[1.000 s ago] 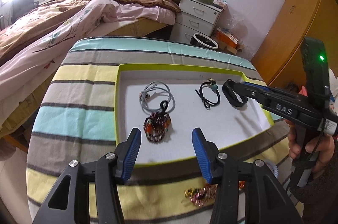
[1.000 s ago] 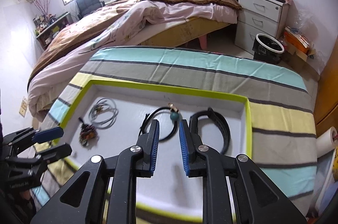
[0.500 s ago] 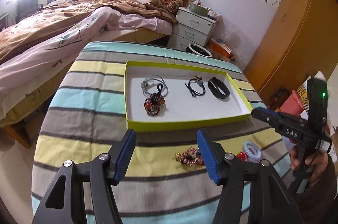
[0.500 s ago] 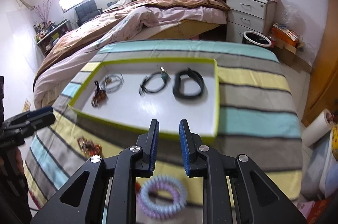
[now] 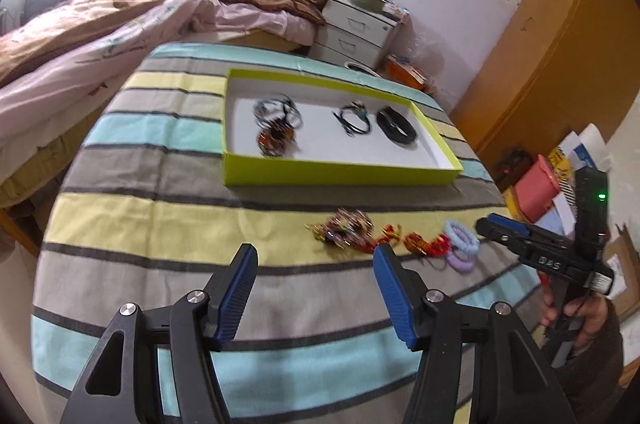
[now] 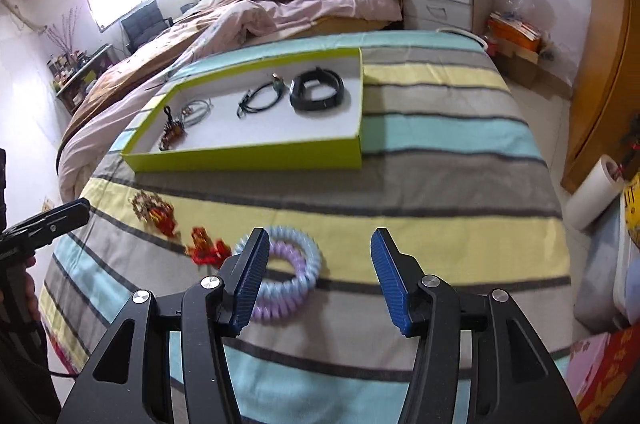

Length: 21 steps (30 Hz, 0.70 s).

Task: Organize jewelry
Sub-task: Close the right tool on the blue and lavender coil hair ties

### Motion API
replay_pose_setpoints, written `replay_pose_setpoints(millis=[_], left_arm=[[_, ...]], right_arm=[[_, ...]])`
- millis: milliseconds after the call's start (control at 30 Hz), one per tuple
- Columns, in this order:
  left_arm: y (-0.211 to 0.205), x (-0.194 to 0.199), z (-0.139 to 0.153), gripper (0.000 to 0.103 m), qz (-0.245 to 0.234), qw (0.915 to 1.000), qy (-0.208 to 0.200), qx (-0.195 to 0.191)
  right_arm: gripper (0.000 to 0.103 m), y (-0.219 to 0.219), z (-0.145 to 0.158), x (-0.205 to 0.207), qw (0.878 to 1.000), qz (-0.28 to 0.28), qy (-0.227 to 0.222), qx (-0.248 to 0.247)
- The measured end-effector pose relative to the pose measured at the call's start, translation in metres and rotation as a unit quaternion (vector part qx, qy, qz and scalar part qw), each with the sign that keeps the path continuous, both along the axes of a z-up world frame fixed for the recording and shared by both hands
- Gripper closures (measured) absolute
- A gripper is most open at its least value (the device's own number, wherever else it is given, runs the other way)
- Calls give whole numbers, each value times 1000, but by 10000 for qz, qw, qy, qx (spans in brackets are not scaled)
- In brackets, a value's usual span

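Note:
A lime-green tray (image 5: 340, 176) (image 6: 248, 160) on the striped cloth holds a grey cord loop (image 5: 276, 106), a beaded piece (image 5: 276, 140), a black cord bracelet (image 5: 354, 118) (image 6: 260, 98) and a black band (image 5: 396, 126) (image 6: 318, 90). In front of the tray lie a beaded bracelet (image 5: 346, 226) (image 6: 150, 206), red-gold pieces (image 5: 426, 244) (image 6: 206, 244) and pastel spiral hair ties (image 5: 462, 244) (image 6: 292, 262). My left gripper (image 5: 314, 280) hangs open and empty near the beaded bracelet. My right gripper (image 6: 316, 268) has its jaws opening wide, its left pad over the hair ties, nothing gripped.
Striped cloth (image 6: 440, 184) covers the table. A bed (image 5: 120, 20) stands behind, with a white drawer unit (image 5: 356, 32) and a wooden wardrobe (image 5: 560, 44) to the right. A paper roll (image 6: 592, 196) and boxes lie on the floor right of the table.
Both grippers have pulled back from the tray toward the table's front edge. The right gripper's jaws, nearly shut before, now stand wide. The loose jewelry in front of the tray has come into view.

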<state>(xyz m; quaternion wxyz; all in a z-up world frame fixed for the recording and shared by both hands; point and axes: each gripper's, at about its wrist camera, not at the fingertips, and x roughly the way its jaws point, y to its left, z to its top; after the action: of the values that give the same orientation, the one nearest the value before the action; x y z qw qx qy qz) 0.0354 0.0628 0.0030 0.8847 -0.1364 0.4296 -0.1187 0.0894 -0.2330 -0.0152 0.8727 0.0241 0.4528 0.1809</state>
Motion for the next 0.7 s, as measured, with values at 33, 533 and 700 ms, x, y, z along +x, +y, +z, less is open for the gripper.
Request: replay_pose_setpoints(millis=[33, 533, 700], left_arm=[[-2, -1, -2, 43, -31, 10000, 47, 11], [-10, -7, -9, 43, -92, 9997, 217, 48], [-13, -5, -9, 43, -138, 9996, 218, 76]], right_arm=[[49, -1, -3, -1, 10000, -17, 61, 57], [82, 5, -17, -7, 9990, 154, 313, 282], [92, 2, -14, -8, 9991, 125, 251, 320]])
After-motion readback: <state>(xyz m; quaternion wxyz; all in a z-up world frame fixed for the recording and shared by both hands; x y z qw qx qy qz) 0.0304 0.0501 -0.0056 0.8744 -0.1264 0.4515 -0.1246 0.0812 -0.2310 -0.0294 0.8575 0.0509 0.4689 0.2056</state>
